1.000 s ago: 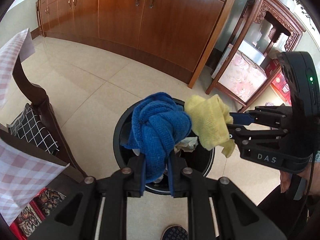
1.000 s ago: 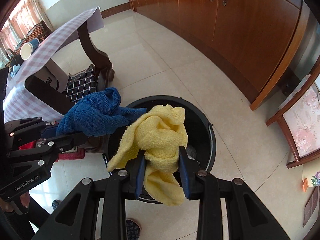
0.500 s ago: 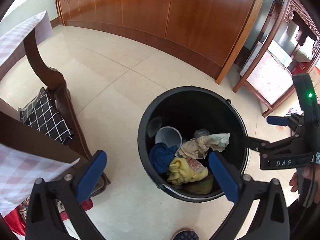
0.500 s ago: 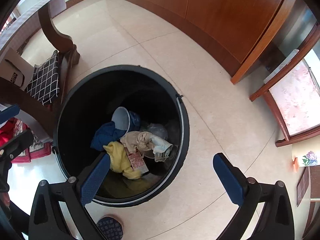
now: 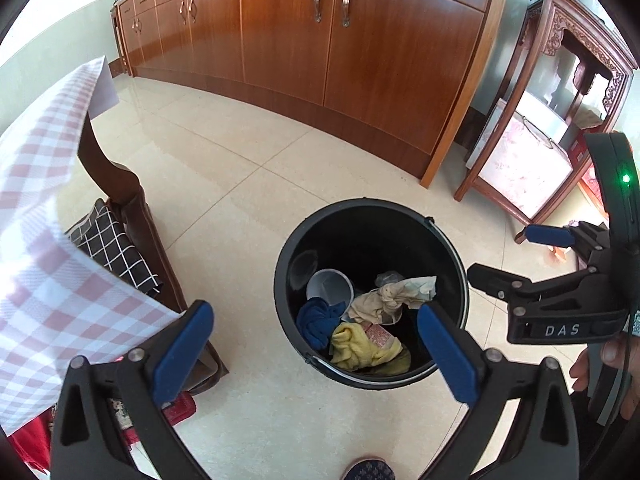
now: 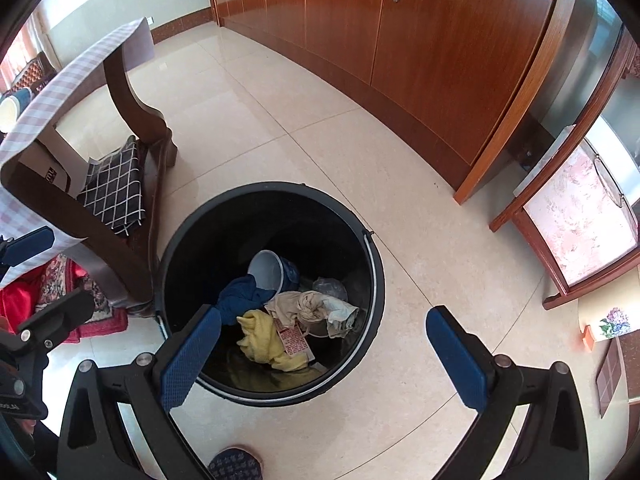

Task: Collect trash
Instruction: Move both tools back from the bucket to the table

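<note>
A black bin (image 5: 372, 202) (image 6: 280, 186) stands on the tiled floor below both grippers. Inside lie a blue cloth (image 5: 314, 326) (image 6: 240, 298), a yellow cloth (image 5: 356, 346) (image 6: 260, 336), a beige rag (image 5: 380, 304), a white cup (image 5: 330, 286) and a printed wrapper (image 6: 294, 340). My left gripper (image 5: 314, 316) hangs open above the bin's left side, nothing between its blue pads. My right gripper (image 6: 324, 316) is open too, over the bin's front, and empty. Each shows in the other's view: the right gripper (image 5: 506, 252) beside the bin's right, the left gripper (image 6: 64, 268) at the far left.
A table with a pink checked cloth (image 5: 40, 240) and a chair with a black checked cushion (image 5: 116, 244) stand close on the left. Wooden cabinets (image 5: 320, 60) line the back, a carved side table (image 5: 560, 120) is on the right. A shoe (image 5: 368, 470) is near the bin.
Both grippers went from shut on the blue and yellow cloths to wide open. The cloths dropped into the bin. Both views have since tilted up and back a little.
</note>
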Motion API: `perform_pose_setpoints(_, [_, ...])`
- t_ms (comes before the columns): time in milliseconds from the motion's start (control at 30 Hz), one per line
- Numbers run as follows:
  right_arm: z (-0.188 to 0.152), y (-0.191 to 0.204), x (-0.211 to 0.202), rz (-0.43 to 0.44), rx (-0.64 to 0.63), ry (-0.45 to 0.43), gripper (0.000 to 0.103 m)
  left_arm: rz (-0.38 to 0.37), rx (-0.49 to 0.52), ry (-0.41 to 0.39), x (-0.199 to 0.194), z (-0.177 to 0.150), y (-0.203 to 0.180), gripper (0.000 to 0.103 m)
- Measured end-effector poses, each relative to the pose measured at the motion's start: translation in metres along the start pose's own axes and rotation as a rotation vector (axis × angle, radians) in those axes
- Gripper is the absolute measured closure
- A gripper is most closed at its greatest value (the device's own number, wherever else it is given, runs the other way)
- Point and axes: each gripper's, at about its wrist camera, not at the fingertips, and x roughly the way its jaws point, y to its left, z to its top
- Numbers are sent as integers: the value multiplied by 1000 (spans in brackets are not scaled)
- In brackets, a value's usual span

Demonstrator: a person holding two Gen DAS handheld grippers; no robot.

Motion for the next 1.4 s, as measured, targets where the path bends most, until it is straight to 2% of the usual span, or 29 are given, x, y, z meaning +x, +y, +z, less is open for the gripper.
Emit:
perform_pose_setpoints(433, [-8, 12, -71, -2, -7, -100, 0, 36, -27, -83, -57, -1, 9, 1])
perform_pose_setpoints(667, [1, 36, -115, 12, -31, -187, 0, 64, -73, -121, -87, -1, 25, 1])
perform_pose_setpoints(933, [18, 74, -154, 14, -80, -276, 0, 79, -108, -203, -123, -4, 49, 1])
perform_pose_setpoints(1067, [30, 94, -168, 28, -82, -329, 0, 116, -150, -245, -140, -9, 70, 1])
perform_pose_setpoints(1233, [49, 131, -177, 108, -101, -376, 0, 184, -216, -293, -165, -20, 108, 1])
perform_pose_setpoints(1333, [60, 163, -178, 169, -125, -387, 0, 225, -265, -314, -179, -28, 135, 1])
perform_pose_setpoints(1400, [67, 189, -177, 179, -171, -378, 0, 266, -294, -322, -187, -34, 154, 1])
